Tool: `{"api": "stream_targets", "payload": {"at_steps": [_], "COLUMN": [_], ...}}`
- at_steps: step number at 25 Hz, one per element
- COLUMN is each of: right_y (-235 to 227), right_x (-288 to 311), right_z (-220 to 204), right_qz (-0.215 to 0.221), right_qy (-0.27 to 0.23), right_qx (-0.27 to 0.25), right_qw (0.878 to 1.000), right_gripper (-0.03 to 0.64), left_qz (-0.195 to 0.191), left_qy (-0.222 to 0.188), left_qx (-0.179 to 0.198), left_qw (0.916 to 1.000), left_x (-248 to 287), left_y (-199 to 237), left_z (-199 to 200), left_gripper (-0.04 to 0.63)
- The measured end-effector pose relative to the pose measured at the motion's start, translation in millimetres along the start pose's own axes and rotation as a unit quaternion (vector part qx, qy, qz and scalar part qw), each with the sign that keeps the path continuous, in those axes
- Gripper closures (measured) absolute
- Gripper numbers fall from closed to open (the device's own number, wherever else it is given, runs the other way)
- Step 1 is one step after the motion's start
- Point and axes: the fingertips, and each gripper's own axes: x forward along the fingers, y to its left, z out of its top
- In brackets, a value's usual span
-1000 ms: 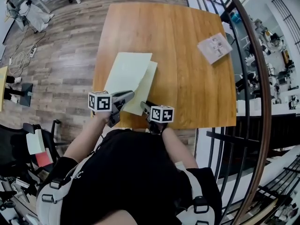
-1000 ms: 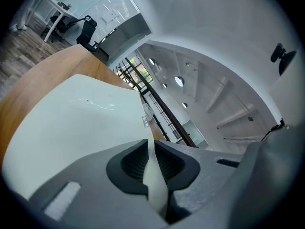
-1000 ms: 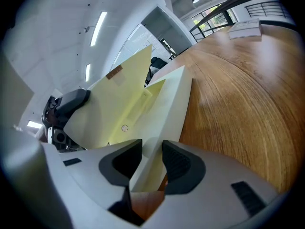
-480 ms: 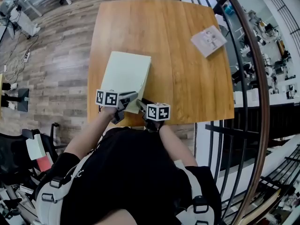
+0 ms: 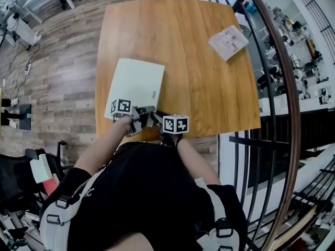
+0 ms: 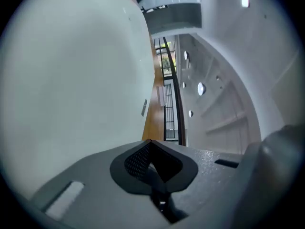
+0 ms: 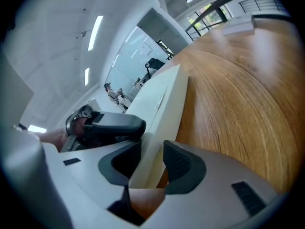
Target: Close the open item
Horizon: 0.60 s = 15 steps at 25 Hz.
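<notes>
A pale green book lies flat and closed on the wooden table, near its front left. My left gripper rests at the book's near edge, shut with nothing between its jaws; in the left gripper view the pale cover fills the left side. My right gripper is just to the right of it. In the right gripper view its jaws are opening, with the book's near corner between them, and the pads do not press on it. The left gripper lies on the cover there.
A small printed booklet lies at the table's far right, also seen as the booklet. A dark metal railing runs along the right of the table. Wood-plank floor lies to the left.
The book's raised cover came down flat, so the offset lower page no longer shows. My left gripper followed it down and its jaws closed. The right gripper stayed at the near corner.
</notes>
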Motion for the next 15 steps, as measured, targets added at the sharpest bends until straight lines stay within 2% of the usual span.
{"api": "stream_targets", "payload": {"at_steps": [1,4,7,10,15], "right_y": [1.2,3.4,3.5,-3.5,-9.0], "right_x": [-0.1,-0.3,-6.9,-21.6,-34.3], "right_z": [0.4,2.6,3.1,9.6,35.5], "right_qz": [-0.006,-0.019,-0.023,-0.046,-0.050], "right_qy": [0.001,0.006,0.004,-0.019,-0.078], "right_qx": [-0.017,-0.056,-0.063,-0.054,-0.030], "right_qw": [1.000,0.998,0.998,0.997,0.995], "right_gripper": [0.471,0.476,0.489,0.604,0.603], "left_qz": [-0.011,0.015,-0.003,-0.032,-0.032], "left_qy": [-0.004,-0.011,-0.028,-0.044,-0.047], "left_qx": [-0.010,0.034,0.004,-0.026,-0.013], "left_qw": [0.9999,0.9993,0.9996,0.9982,0.9983], "left_x": [0.1,0.9,-0.5,-3.1,-4.9], "left_y": [-1.4,-2.3,-2.2,-4.2,-5.9], "left_z": [-0.6,-1.3,2.1,6.4,6.5], "left_gripper": [0.595,0.595,0.596,0.596,0.596]}}
